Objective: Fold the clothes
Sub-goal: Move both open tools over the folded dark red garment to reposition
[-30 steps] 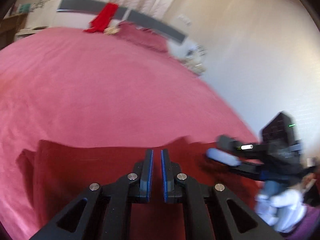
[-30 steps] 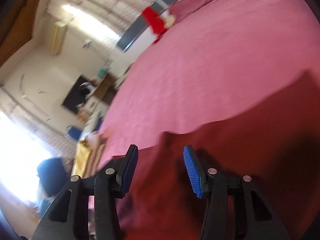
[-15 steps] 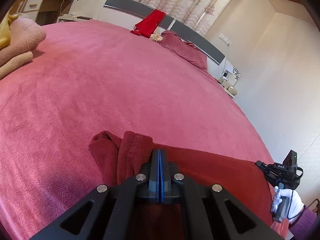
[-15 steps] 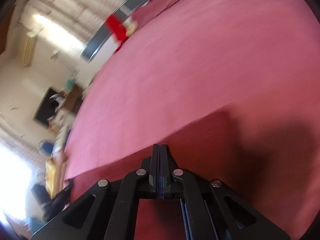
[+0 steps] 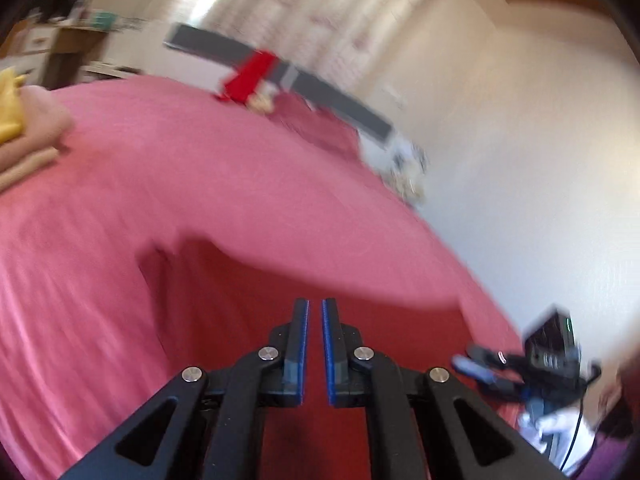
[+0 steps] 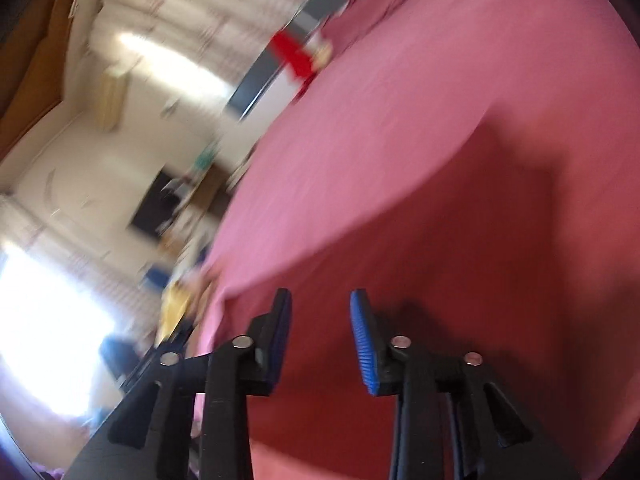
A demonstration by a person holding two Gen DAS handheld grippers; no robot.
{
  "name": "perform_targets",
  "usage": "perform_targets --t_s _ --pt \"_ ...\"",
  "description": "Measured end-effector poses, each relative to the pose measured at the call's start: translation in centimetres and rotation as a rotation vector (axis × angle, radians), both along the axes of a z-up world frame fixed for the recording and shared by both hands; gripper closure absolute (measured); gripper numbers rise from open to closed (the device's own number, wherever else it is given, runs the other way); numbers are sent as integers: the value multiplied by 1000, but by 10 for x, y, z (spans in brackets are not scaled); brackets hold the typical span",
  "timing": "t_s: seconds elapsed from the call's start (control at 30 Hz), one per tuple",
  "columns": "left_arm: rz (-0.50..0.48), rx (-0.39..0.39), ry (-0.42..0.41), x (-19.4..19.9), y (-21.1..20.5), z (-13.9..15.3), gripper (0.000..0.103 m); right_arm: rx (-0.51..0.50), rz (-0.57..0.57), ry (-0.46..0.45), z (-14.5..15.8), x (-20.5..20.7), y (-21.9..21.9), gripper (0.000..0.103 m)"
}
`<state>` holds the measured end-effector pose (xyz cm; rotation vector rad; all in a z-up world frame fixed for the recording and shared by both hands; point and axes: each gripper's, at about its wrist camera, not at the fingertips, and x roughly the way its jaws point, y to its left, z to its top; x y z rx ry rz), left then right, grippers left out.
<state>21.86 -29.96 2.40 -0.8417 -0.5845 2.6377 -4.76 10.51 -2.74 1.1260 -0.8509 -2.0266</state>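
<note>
A dark red garment lies on the pink bed cover, its far edge curved. My left gripper hovers over it with its jaws a small gap apart and nothing between them. My right gripper is open and empty over the same dark red garment. The right gripper also shows blurred at the lower right of the left wrist view. Both views are motion-blurred.
A folded pile of tan and yellow clothes sits at the bed's left edge. A bright red garment hangs on the grey headboard, with a pillow beside it. A white wall stands at the right.
Both grippers were shut on the dark red garment half a second ago; both have now let go and opened. The bunched left end of the garment now lies flatter.
</note>
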Motion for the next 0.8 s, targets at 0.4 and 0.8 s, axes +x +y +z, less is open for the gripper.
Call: perform_targets --t_s 0.4,0.8 --pt "-3 -70 -214 71 -64 -50 102 -10 -264 -123 -50 16 106 98" --pt "4 -98 -17 126 -34 4 91 -72 -122 -40 -18 65 54 54"
